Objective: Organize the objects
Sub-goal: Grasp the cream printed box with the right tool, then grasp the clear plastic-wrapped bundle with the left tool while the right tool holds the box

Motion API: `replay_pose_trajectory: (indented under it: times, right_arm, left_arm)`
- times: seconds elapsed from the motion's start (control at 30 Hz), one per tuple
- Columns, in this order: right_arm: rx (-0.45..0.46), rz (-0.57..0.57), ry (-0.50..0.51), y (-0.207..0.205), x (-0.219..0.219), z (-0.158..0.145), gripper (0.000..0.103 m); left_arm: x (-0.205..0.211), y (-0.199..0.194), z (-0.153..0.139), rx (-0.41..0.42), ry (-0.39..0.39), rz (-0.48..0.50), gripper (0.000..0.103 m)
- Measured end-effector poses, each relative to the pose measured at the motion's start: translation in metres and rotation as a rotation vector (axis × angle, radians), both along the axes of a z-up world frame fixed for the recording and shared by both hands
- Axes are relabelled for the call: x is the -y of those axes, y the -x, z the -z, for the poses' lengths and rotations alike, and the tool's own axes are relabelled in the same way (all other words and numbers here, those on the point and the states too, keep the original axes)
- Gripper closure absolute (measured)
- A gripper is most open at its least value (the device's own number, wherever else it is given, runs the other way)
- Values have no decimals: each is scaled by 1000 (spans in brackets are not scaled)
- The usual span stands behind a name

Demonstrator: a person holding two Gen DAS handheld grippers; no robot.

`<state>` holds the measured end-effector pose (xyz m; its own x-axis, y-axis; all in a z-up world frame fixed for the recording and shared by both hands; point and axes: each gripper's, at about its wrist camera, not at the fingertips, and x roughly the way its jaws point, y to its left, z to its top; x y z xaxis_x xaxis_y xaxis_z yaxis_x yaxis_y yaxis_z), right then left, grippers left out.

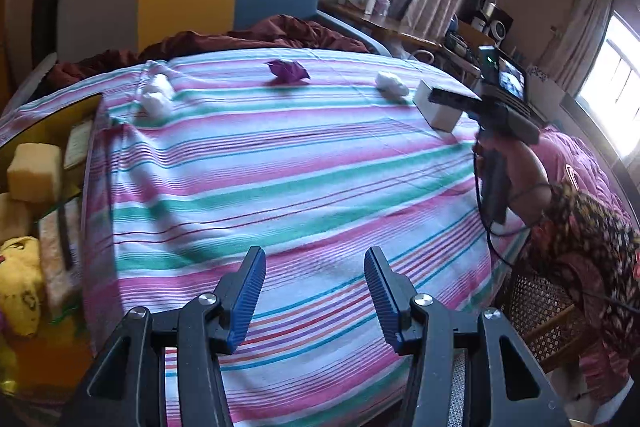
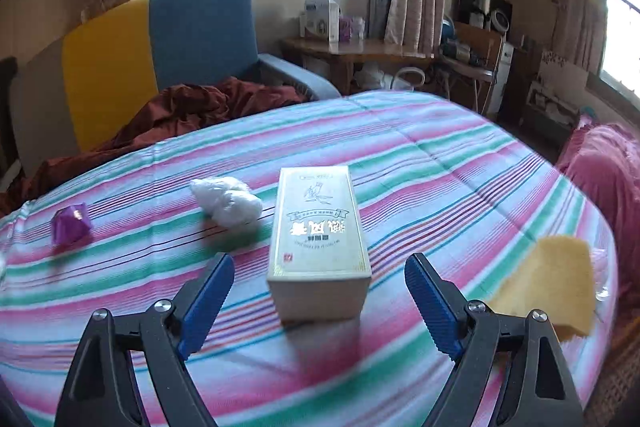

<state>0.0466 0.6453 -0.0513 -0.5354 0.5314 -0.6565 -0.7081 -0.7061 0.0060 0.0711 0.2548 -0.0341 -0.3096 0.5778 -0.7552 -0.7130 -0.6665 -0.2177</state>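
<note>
my right tool gapes empty around the pale rectangular cardboard box, left tool apart too; closing off-centre could topple it on the soft striped bedspread.

White box has printed lettering + small red seal, too blurred to read.

On the surface a box lies flat, just ahead of the right claw. A wad lies just left of the box, a wrapper farther left, and a sponge to the right near the edge. Behind the surface stands a sofa with a blanket on it.
</note>
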Motion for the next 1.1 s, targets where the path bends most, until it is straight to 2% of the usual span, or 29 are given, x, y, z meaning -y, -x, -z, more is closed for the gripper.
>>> replay_pose_trajectory:
  times: [0.07, 0.2, 0.43, 0.6, 0.93, 1.03, 1.1]
  right_arm:
    - [-27, -9, 50, 4, -8, 3, 26]
    - [2, -27, 71, 14, -14, 12, 50]
    - [0, -26, 46, 9, -8, 12, 52]
    - [11, 7, 41, -1, -4, 14, 52]
    - [-25, 66, 28, -21, 2, 12, 52]
    - [-28, 68, 25, -22, 3, 12, 52]
    - [-19, 62, 34, -20, 1, 14, 52]
  left_arm:
    - [-5, 0, 4, 8, 9, 14, 51]
    - [-16, 0, 10, 13, 38, 24, 51]
    - [-38, 14, 13, 39, 56, 27, 51]
    - [-69, 32, 10, 58, 51, 32, 51]
    - [-163, 79, 8, 65, 52, 52, 51]
    - [-197, 93, 8, 74, 40, 60, 46]
    - [-223, 99, 7, 41, 41, 88, 43]
